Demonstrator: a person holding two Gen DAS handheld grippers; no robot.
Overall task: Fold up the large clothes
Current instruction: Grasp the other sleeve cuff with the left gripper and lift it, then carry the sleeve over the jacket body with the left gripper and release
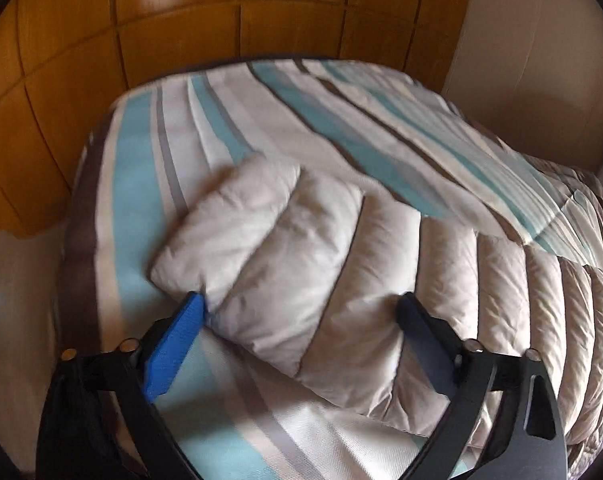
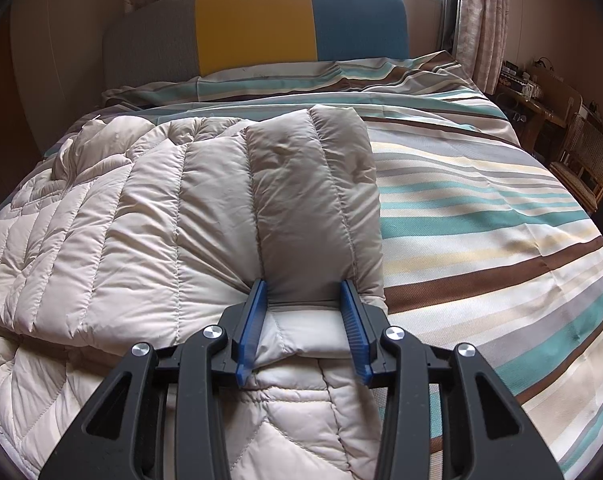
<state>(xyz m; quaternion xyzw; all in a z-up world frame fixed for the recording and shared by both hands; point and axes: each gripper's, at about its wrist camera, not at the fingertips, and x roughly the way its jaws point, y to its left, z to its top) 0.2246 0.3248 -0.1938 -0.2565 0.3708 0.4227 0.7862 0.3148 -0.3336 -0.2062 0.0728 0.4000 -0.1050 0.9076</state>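
Right wrist: right gripper (image 2: 304,292) jaws pinching quilted coat (image 2: 141,216) edge, left gripper (image 1: 301,306) jaws wide.

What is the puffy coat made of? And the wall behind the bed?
The puffy coat looks like thin, slightly shiny nylon-type cloth stuffed with down or fluff; stitched rows bulge and wrinkle. The wall looks like glossy varnished wood panels, though it could be laminate.

From my right-hand view, the puffer coat (image 2: 161,208) lies on the bed (image 2: 481,216), toward its left side, with a folded-over flap on top of its near part. The headboard (image 2: 257,24) stands behind the bed, curtains (image 2: 481,20) behind that, chairs (image 2: 585,160) off to the right. In my left-hand view, a wooden wardrobe (image 1: 181,20) stands beyond the bed.
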